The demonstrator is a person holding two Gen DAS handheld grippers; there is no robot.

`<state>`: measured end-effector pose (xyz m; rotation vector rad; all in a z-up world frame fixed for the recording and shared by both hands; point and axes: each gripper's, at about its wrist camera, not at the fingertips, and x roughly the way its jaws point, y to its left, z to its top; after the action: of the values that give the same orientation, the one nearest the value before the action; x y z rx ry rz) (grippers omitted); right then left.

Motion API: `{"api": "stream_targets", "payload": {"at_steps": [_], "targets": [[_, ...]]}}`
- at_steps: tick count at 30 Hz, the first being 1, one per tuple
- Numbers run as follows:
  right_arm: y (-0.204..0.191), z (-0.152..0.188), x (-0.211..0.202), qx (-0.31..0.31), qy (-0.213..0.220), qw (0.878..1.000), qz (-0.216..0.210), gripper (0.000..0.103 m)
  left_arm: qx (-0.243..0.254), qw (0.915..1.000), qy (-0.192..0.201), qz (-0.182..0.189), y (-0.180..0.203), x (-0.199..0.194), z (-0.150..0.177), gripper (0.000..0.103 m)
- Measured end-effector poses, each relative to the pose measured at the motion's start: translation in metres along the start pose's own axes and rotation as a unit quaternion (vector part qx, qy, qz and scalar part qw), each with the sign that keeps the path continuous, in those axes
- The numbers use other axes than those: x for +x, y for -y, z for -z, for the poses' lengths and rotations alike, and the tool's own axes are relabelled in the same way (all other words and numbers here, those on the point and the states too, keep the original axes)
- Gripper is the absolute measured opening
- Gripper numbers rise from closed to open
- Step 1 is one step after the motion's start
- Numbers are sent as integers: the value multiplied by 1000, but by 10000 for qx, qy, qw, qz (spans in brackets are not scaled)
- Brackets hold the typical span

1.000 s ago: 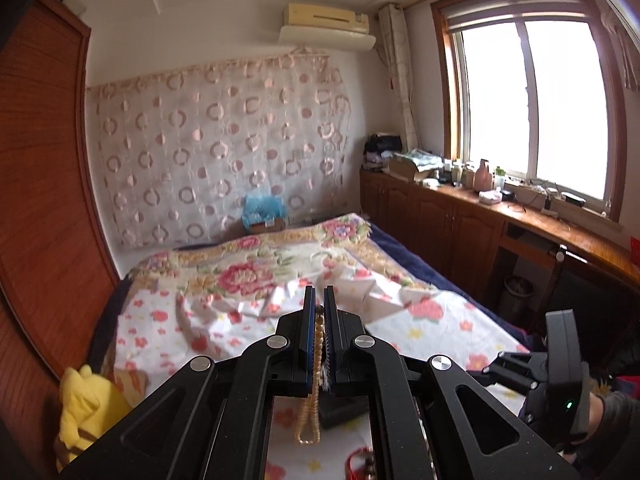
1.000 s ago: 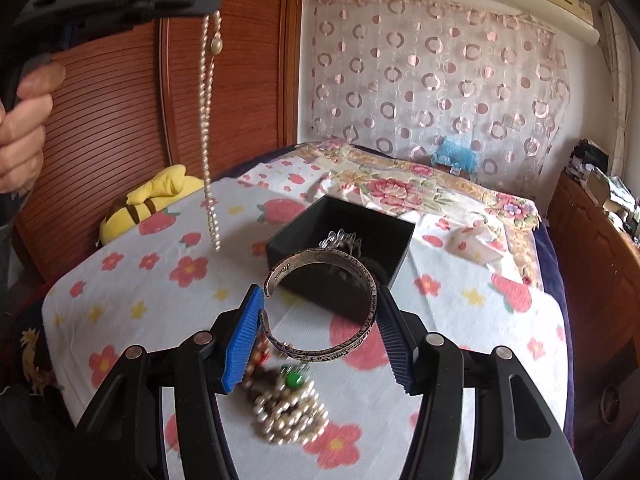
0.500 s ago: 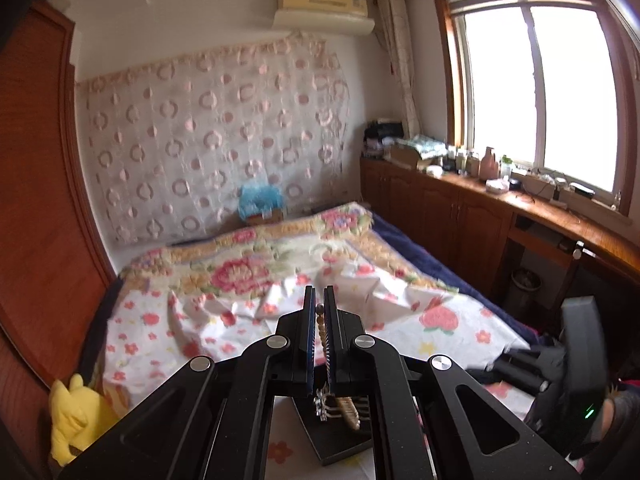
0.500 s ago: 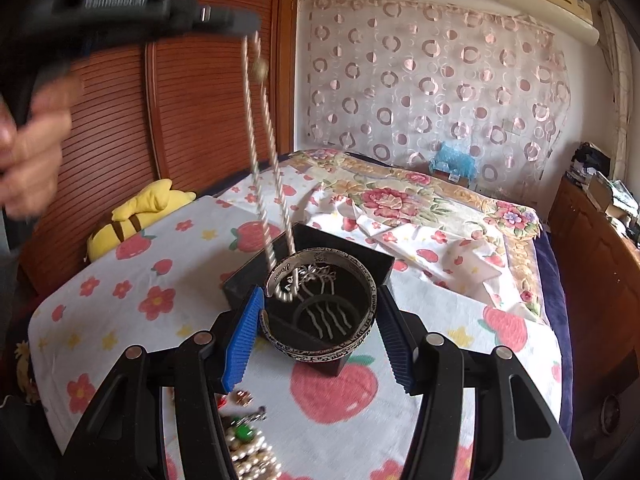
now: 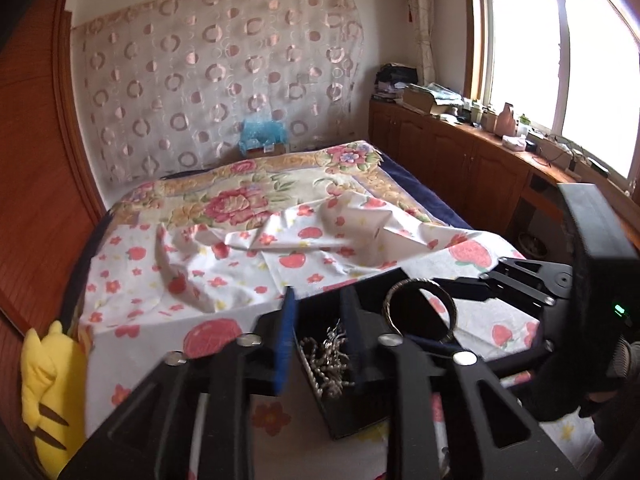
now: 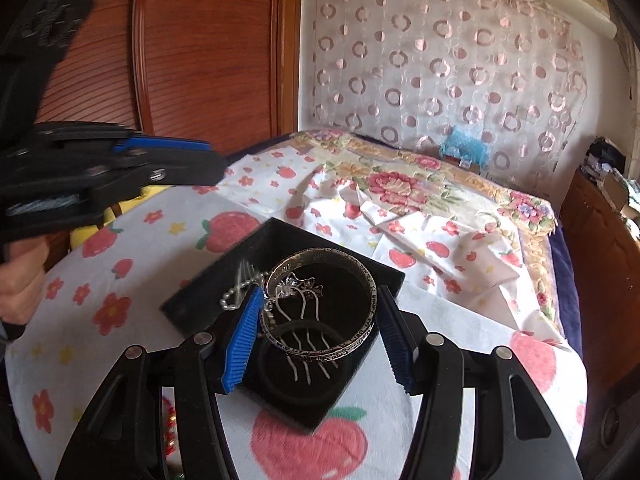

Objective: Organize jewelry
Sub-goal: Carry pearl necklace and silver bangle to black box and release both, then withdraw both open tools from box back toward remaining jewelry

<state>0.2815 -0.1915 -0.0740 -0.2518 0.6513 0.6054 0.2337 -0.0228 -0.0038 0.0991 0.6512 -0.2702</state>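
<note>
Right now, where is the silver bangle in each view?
Left wrist: bangle right of centre, low, held by the right claw over the black box.
Right wrist: bangle at centre, low, between that claw's blue pads.
Shared landmark: the black box on the strawberry sheet.

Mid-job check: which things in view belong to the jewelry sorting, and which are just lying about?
Belongs to the job:
- black box
- silver bangle, held in the right tongs
- pearl necklace in the box
- silver hair comb in the box
- left tongs, open

Just lying about:
- yellow plush toy
- bedsheet
- blue bag
</note>
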Motion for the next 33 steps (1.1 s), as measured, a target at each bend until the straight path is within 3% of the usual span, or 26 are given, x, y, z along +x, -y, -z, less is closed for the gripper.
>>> {"api": "stream_targets", "payload": {"at_steps": [7,13,21,33], "targets": [[2,-2,30,-139,-248,9996,66,60,-114,9997,-168,-124,-14,-1,29,26],[2,-4,31,-139,-199,9996,107,60,-216,9992,-295,-162,-22,-8,54,27],[-3,4,-16,-3,136,9998,162,60,-297,9981,-520,-115,-20,-15,88,27],[-37,60,-87,357,200,9991,119,60,-325,9977,-594,97,1,-45,131,27]]}}
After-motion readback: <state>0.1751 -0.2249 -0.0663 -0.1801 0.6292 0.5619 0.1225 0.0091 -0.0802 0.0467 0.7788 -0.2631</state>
